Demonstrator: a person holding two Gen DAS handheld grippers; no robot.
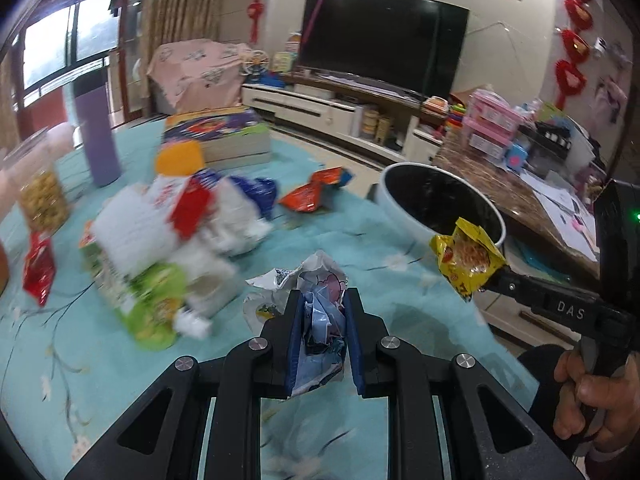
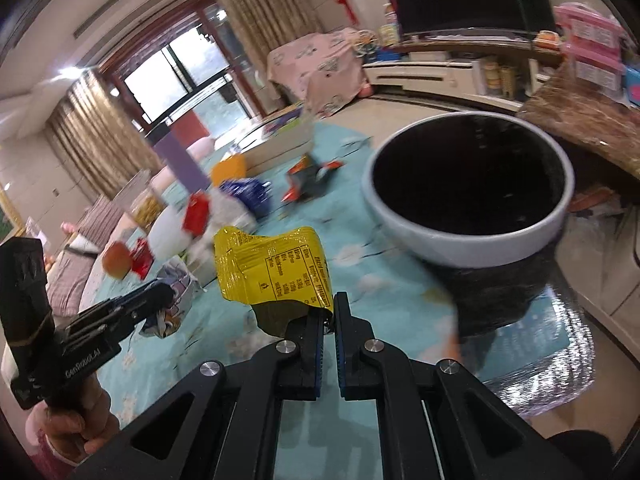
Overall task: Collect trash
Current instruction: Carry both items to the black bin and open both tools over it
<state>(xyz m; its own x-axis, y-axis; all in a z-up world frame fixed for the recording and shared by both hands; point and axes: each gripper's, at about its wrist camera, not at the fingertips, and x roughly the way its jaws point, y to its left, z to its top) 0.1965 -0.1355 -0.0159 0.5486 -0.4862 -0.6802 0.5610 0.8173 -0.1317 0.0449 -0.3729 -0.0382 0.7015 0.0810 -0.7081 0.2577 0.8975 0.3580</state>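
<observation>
Left wrist view: left tongs [image 1: 323, 320] clamped on a crumpled blue-white wrapper [image 1: 316, 304] above the teal surface [image 1: 380, 248]. Right tongs [image 2: 330, 312] pinch a yellow snack packet [image 2: 272, 266] near the black-lined bin [image 2: 468, 184].

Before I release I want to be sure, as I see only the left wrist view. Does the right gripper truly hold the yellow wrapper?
Observer: Yes. The right gripper pinches the yellow wrapper by its bottom edge.
Operator: Is the wrapper over the bin?
Observer: Not yet. From the right wrist, it is left of the bin rim.
Operator: Is the bin empty?
Observer: Its inside looks black; I see no trash there.
</observation>
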